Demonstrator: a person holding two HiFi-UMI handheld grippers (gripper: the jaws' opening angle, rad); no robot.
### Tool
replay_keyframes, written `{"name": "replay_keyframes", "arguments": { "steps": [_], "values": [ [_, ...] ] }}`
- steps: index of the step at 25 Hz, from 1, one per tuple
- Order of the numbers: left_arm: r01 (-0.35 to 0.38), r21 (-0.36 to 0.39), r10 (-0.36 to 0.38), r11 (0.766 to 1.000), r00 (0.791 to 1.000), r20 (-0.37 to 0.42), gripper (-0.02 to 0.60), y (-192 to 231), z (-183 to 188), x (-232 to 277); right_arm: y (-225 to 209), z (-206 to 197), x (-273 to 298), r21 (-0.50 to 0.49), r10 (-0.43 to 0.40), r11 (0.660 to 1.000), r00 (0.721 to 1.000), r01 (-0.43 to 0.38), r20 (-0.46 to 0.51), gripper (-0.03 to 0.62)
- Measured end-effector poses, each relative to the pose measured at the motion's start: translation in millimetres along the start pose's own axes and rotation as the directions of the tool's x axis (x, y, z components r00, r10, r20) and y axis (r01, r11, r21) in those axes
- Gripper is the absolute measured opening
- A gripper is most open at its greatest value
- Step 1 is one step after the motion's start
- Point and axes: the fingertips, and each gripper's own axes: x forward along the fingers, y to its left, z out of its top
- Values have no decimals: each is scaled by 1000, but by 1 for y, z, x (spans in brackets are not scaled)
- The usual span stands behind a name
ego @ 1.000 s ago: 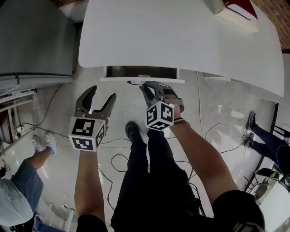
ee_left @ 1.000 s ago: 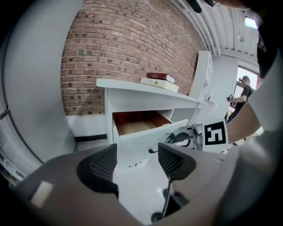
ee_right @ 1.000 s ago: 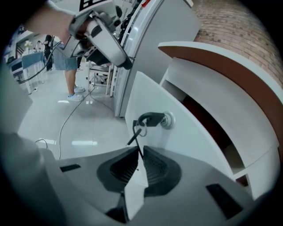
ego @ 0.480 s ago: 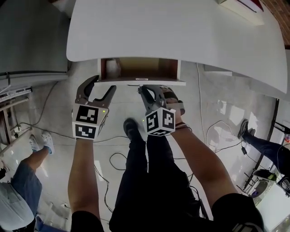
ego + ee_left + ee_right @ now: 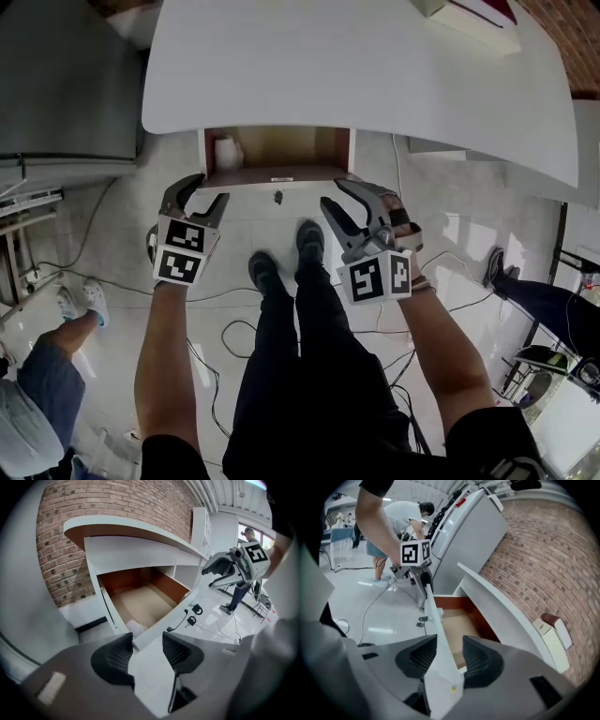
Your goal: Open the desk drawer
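The left tongs (image 5: 146, 637) stand apart, with the left corner of the drawer front (image 5: 272, 175) between their pads. They have just been closing, and no pad clearly presses on the panel. A second ago they hung wide in the air, short of the bench; now they sit lower, at that corner. The right tongs (image 5: 449, 639) are parted too (they have just been opening), and the right end of the same panel runs between them. A second ago they were closed at the middle of the front, by the small key (image 5: 277, 196) that hangs there; now they are at the right end. The drawer (image 5: 281, 145) is well out from under the white bench (image 5: 356, 66). Its brown floor shows, with a white lump (image 5: 225, 150) against its left side; a second ago it showed only as a dark slit. Both of the person's shoes (image 5: 309, 236) now show below it, where one showed before.
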Motion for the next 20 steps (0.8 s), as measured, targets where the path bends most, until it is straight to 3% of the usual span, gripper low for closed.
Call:
{"name": "replay_keyframes", "arguments": {
  "steps": [4,6,7,9,20],
  "values": [
    [-2,0,2,1000,1000,-3,202,0,-2,-1,10,-36,25,-41,110,992,987,-116,-117,190],
    [-5,-2,5,1000,1000,1,201,-1,-1,-1,12,-47,34,-86,102,989,981,-118,-163,189],
    [-6,-2,6,1000,1000,-2,201,-2,-2,-1,10,-49,36,-105,86,989,980,-106,-179,137],
    [-7,1,7,1000,1000,-17,196,-3,-6,-1,12,-50,37,-110,90,987,974,-115,-208,107],
    [10,-13,-11,1000,994,-108,198,-28,-54,-11,68,-52,21,-61,229,967,945,-249,-233,84]
  ]
}}
